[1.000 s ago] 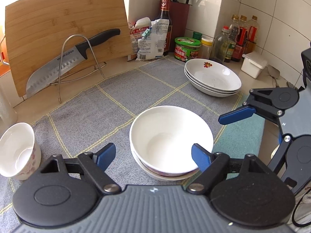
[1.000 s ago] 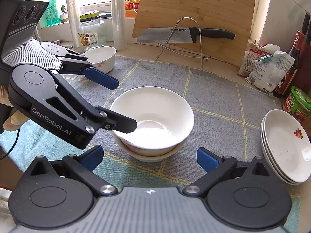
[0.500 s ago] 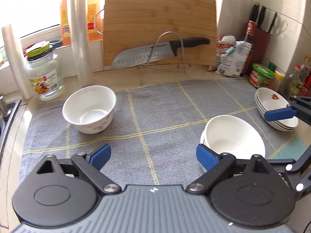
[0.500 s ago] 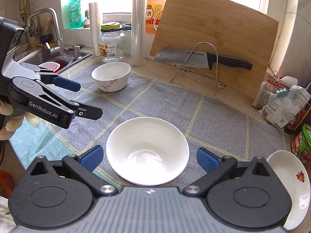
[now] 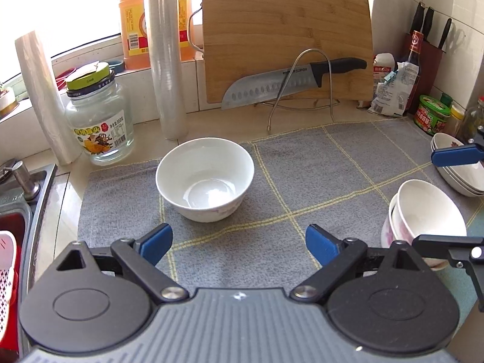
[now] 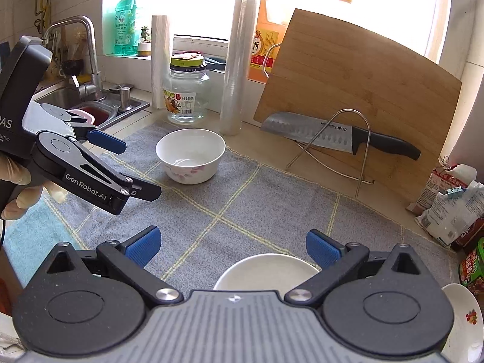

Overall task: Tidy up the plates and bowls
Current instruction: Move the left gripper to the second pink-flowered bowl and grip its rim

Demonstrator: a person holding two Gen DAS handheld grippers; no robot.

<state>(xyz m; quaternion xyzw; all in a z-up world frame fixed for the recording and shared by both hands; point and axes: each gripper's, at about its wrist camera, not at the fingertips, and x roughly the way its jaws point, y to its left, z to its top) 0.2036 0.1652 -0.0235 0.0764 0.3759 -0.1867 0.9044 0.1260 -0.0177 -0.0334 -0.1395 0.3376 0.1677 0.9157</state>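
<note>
A lone white bowl (image 5: 205, 181) with a pink flower print stands on the grey mat (image 5: 302, 163), straight ahead of my left gripper (image 5: 239, 242), which is open with nothing between its blue pads. Two nested white bowls (image 5: 423, 211) sit at the mat's right, and a stack of shallow plates (image 5: 462, 175) lies behind them. My right gripper (image 6: 233, 245) is open above the near rim of the nested bowls (image 6: 266, 269), touching nothing. In the right wrist view the left gripper (image 6: 140, 169) hovers left of the lone bowl (image 6: 190, 154), and the plates (image 6: 462, 317) show at bottom right.
A bamboo cutting board (image 5: 287, 36) leans on the back wall behind a knife (image 5: 290, 84) on a wire rack. A glass jar (image 5: 96, 121) and film rolls (image 5: 166, 60) stand back left. The sink (image 5: 15, 211) lies left. Bottles and jars (image 5: 432, 118) crowd the right.
My left gripper has swung left, away from the nested bowls, to face the lone bowl, and its jaws have widened. My right gripper has drawn back from the nested bowls.
</note>
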